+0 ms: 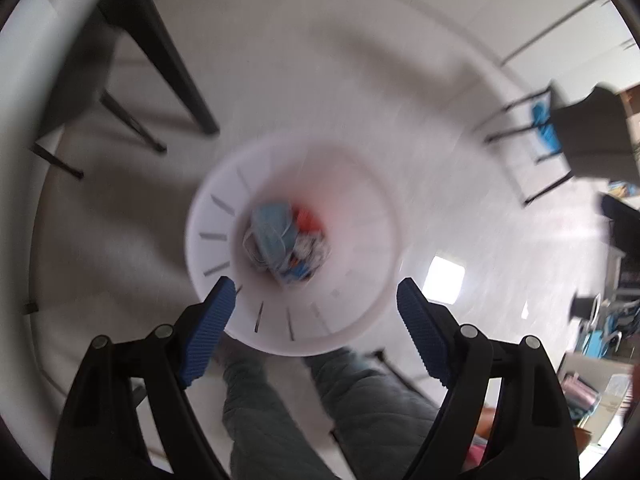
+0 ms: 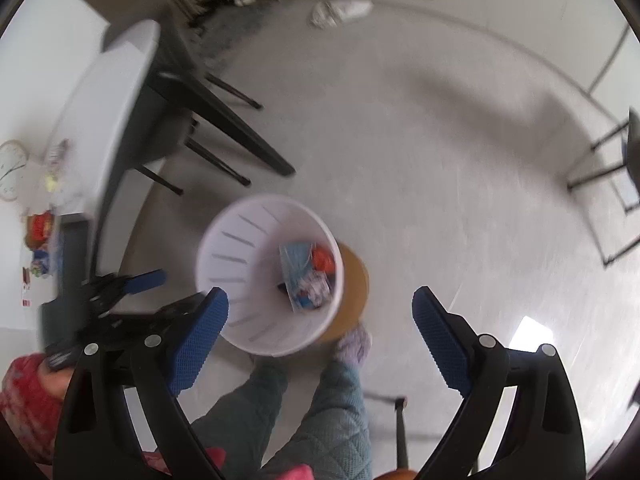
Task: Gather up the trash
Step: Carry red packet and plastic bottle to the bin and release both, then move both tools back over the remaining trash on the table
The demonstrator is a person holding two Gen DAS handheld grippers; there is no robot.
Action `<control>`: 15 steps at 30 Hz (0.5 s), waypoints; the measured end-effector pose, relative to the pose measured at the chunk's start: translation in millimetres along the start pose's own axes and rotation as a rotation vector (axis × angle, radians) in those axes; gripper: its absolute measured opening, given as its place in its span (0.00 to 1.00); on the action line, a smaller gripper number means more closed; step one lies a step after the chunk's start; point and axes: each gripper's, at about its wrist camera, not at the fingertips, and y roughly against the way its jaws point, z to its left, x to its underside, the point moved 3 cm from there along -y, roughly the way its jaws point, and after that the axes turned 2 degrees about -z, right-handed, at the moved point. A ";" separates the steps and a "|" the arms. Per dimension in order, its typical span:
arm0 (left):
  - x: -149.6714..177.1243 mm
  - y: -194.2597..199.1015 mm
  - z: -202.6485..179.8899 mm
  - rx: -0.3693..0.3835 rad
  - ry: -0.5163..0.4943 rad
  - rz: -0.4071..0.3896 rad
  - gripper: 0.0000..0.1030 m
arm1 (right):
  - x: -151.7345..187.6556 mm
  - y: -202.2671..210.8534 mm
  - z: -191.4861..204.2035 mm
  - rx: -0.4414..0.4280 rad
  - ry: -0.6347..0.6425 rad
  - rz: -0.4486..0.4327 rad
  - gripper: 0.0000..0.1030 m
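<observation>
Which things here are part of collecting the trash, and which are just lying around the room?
Part of the job:
- white slotted bin
- trash in the bin, blurred blue, red and white pieces
- left tongs, open and empty
- right tongs, open and empty
- litter on the white table

Lying about:
- black-legged chair
- round clock face
- white bundle by the far wall

A white slotted bin [image 1: 292,320] is standing upright on the floor, holding crumpled trash [image 1: 286,240] at its bottom: a pale blue piece, a red piece and printed wrappers.
</observation>
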 end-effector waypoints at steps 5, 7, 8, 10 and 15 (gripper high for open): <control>-2.8 131.1 -5.2 -0.029 -0.018 -0.270 0.92 | -30.4 68.9 60.1 -0.043 0.119 -0.169 0.96; 0.5 189.6 4.0 -0.075 -0.016 -0.373 0.92 | -38.9 95.5 84.5 -0.061 0.166 -0.242 0.97; 2.2 204.3 7.6 -0.086 -0.010 -0.402 0.92 | -42.5 104.4 94.4 -0.067 0.186 -0.266 0.97; 10.5 249.0 22.9 -0.127 0.024 -0.494 0.92 | -49.0 127.1 124.2 -0.083 0.249 -0.328 0.97; 42.9 311.7 66.8 -0.217 0.152 -0.623 0.92 | -54.0 160.3 193.9 -0.129 0.395 -0.434 0.97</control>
